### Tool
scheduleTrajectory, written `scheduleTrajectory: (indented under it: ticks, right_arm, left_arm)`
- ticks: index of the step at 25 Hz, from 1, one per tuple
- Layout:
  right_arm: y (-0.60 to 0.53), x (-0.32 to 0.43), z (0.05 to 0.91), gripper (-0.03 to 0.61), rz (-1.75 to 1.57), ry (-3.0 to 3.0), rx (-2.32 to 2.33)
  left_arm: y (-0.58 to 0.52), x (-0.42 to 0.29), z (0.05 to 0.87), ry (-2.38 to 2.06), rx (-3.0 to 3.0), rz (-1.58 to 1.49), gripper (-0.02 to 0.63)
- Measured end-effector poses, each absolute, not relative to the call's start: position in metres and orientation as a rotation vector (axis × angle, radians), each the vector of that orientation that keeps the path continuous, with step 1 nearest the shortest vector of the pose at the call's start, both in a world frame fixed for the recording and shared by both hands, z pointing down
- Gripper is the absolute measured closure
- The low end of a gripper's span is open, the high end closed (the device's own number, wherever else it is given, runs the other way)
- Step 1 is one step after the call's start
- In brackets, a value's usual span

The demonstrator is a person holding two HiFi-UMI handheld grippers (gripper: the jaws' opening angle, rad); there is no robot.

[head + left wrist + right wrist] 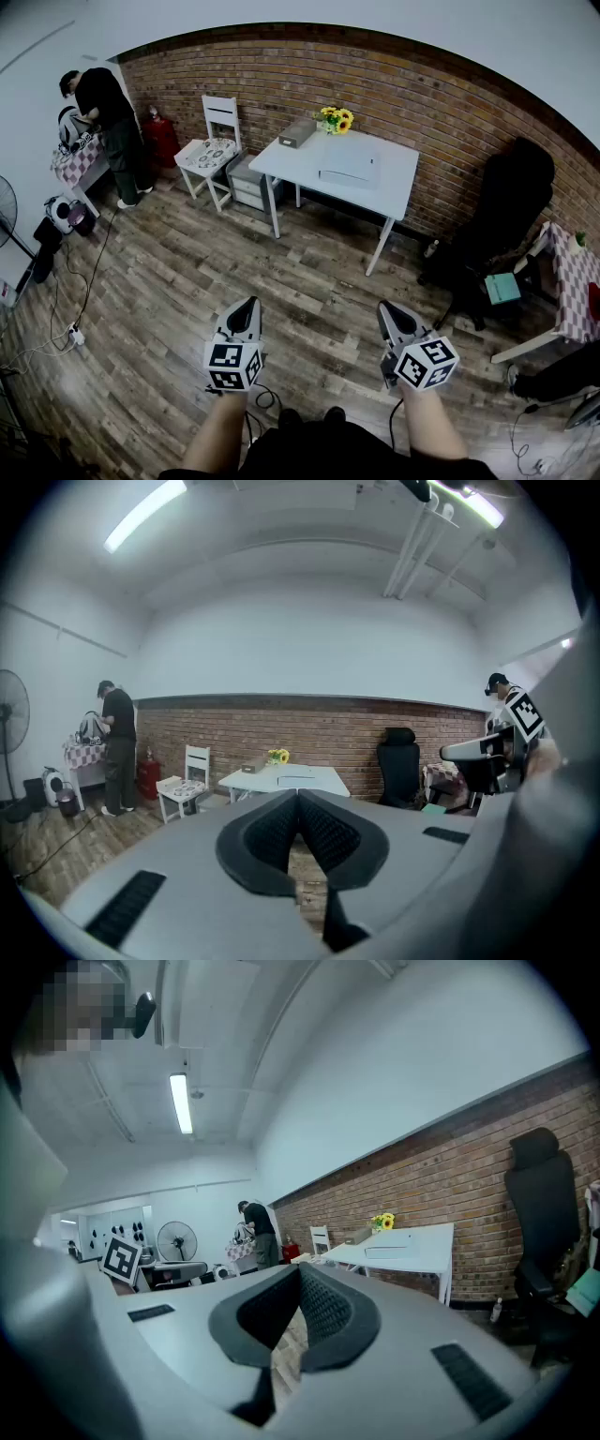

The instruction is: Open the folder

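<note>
1. The folder (347,173) lies flat on the white table (398,159) against the brick wall, well apart from both grippers. The left gripper (251,303) and right gripper (387,308) are held side by side over the wooden floor (187,281), both pointing towards that table, with open floor between them and it.
2. Only the head view shows that stretch of floor and both grippers at once. The left gripper view puts the folder (295,780) just above its jaw tips, with the sunflowers (277,757) behind it. The right gripper view sees the folder (392,1252) off to the right of its jaws, and a standing fan (175,1240) at the left.
3. The left gripper's (298,797) jaws are closed tip to tip with nothing between them. The right gripper's (300,1269) jaws are likewise pressed together and empty. Neither touches anything.
</note>
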State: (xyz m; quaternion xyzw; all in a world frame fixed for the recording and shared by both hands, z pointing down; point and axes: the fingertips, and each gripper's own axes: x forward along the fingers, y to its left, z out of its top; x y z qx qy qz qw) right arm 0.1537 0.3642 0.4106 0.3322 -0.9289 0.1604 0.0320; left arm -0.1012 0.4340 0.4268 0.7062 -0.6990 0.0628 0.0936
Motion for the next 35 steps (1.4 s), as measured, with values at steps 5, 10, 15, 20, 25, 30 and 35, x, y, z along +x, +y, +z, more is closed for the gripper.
scheduleTrajectory:
  ticks: [5, 10, 15, 20, 25, 30, 35]
  right_arm:
    - [0.349, 0.162, 0.402, 0.566, 0.434, -2.879, 1.034]
    - [0.347, 0.177, 0.403, 0.566, 0.426, -2.886, 1.023]
    - [0.345, 0.19, 0.403, 0.566, 0.466, -2.901, 1.012]
    - [0.342, 0.21, 0.405, 0.565, 0.586, -2.932, 1.013]
    - [0.34, 0.225, 0.414, 0.563, 0.601, -2.926, 0.999]
    - [0.329, 0.238, 0.424, 0.563, 0.633, -2.905, 1.01]
    - [0.302, 0.234, 0.429, 0.563, 0.627, -2.883, 1.008]
  left_arm:
    - [0.412, -0.089, 0.411, -2.086, 2.139, 0.165, 0.595]
    - [0.405, -0.072, 0.405, -2.09, 2.153, 0.178, 0.595]
    - [0.403, -0.057, 0.406, -2.09, 2.148, 0.203, 0.595]
    - [0.401, -0.025, 0.411, -2.073, 2.188, 0.24, 0.594]
    - [0.396, -0.002, 0.416, -2.039, 2.207, 0.239, 0.594]
    - [0.376, 0.008, 0.422, -1.998, 2.228, 0.225, 0.594]
    - [0.339, 0.005, 0.427, -1.963, 2.246, 0.204, 0.594]
